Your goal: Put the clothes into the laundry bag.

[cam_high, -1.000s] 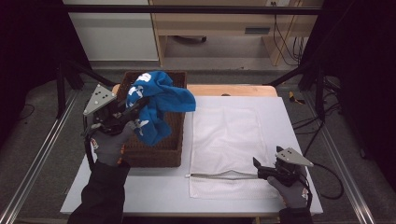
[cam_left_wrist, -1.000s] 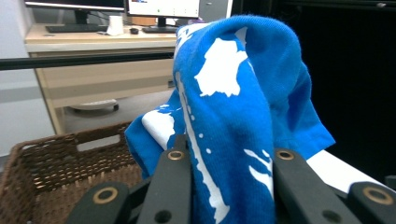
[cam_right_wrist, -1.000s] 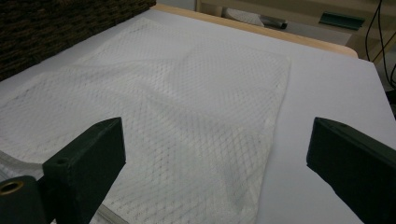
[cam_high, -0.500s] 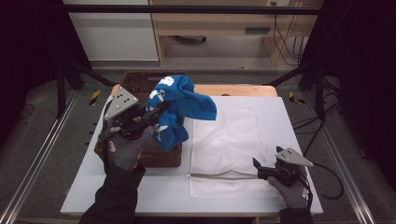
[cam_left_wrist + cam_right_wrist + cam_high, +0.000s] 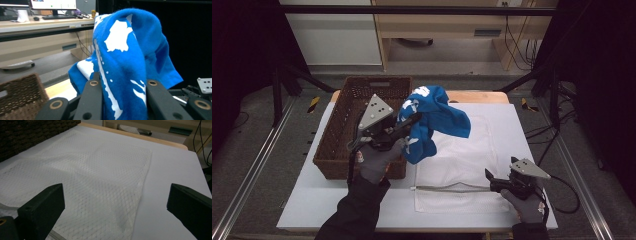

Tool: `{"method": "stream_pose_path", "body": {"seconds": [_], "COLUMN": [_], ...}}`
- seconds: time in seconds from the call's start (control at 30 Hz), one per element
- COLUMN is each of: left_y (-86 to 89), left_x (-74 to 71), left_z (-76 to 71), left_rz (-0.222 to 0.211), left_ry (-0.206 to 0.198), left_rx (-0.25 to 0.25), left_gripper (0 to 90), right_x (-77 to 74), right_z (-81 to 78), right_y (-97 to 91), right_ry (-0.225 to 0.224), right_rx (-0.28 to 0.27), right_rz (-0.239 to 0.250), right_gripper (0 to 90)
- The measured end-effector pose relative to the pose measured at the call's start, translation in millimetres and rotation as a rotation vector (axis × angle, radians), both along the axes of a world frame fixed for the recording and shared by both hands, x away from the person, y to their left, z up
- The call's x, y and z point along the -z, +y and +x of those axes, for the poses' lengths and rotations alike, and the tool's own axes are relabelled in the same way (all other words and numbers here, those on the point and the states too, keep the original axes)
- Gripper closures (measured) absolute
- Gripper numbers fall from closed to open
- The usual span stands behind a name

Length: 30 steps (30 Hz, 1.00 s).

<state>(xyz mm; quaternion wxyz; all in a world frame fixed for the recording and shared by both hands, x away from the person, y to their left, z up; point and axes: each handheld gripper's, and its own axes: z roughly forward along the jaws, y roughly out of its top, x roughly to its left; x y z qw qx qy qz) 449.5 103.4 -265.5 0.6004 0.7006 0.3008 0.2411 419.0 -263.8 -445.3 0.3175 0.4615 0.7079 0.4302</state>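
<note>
While beside basket [image 5: 343, 131], mesh bag [image 5: 462, 165]

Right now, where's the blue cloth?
High view: blue cloth hangs clamped in the left gripper, above the gap between wicker basket and white mesh bag.

Grey gloves, dark sleeves; each black hand-held gripper [image 5: 412, 121] carries a grey three-cornered plate.

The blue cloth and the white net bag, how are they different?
The blue cloth is bright blue with white marks; the white net bag is plain white mesh. The blue cloth hangs bunched in the air, clamped in the left gripper; the white net bag lies flat on the table, with the right gripper open at its near edge. The cloth looks thick, the bag thin and see-through. Both are soft fabric.
</note>
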Motion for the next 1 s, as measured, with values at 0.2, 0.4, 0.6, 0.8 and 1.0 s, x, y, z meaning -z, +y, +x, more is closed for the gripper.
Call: {"method": "stream_pose_path", "body": {"seconds": [0.2,0.4,0.6,0.8,1.0], "left_y": [-17.4,-37.2,-59.4,-80.4,-98.5], "left_x": [7.3,19.5,35.9,59.6,84.7], "left_z": [3.4,6.8,13.1,24.1,36.9], "left_rz": [0.009,0.028,0.052,0.079,0.101], "left_ry": [0.011,0.027,0.034,0.073,0.102], "left_rx": [0.023,0.044,0.057,0.061,0.061], "left_gripper": [77.1,77.0,77.0,77.0,76.9], "right_x": [-0.1,-1.4,-3.0,-1.6,-1.4], "right_z": [0.0,-0.3,-1.5,-1.2,-1.2], "right_y": [-2.3,-4.4,-7.1,-8.4,-10.1], "right_ry": [-0.001,0.0,0.01,0.021,0.027], "right_rx": [0.002,0.011,0.007,0.002,-0.005], "right_rz": [0.003,0.013,0.03,0.026,0.026], "right_gripper": [0.4,0.4,2.2,3.0,3.8]}}
